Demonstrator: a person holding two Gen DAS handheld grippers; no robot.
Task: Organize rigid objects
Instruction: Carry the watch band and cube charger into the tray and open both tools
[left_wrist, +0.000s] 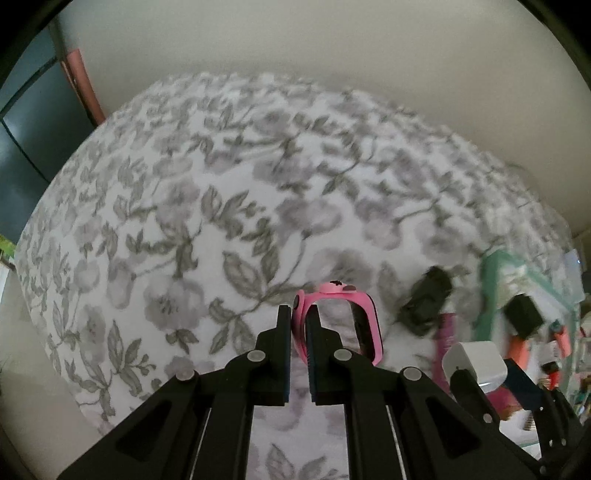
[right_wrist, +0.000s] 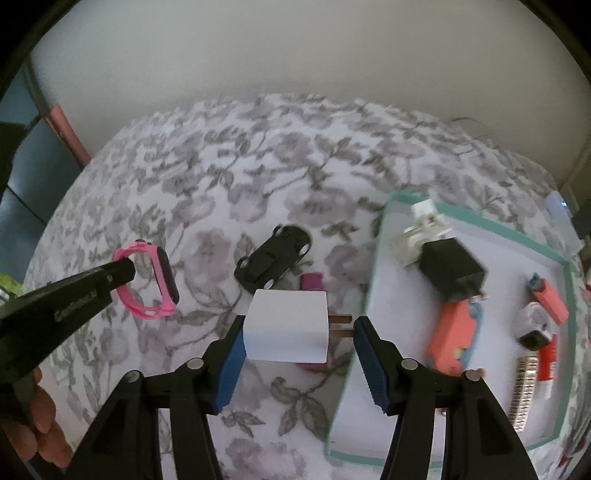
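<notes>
Two grippers, each loaded, are poised beside the teal-rimmed tray (right_wrist: 376, 258), the landmark for what follows. Right gripper (right_wrist: 299, 328): its fingers (right_wrist: 231, 363) stand about half open and span the white charger (right_wrist: 286, 325) lengthwise, one blue pad against the block's flat back and the other at the tips of the prongs (right_wrist: 341, 325), so the charger's long axis runs straight across the fingers and points toward the tray's near edge. The charger hangs clear of the floral-cloth counter (right_wrist: 221, 184), just outside that edge, which makes the right hand the nearer one for a drop into the tray. Left gripper (left_wrist: 298, 325): its fingers are closed tight on one side of the pink wristband (left_wrist: 334, 317), whose loop stands open beyond the tips; it is well away from the tray, on the far side of the black toy car (right_wrist: 273, 256). The car and a magenta item (right_wrist: 312, 282) lie on the cloth between band and tray. Inside the tray rest a black adapter (right_wrist: 452, 271) and several small items.
</notes>
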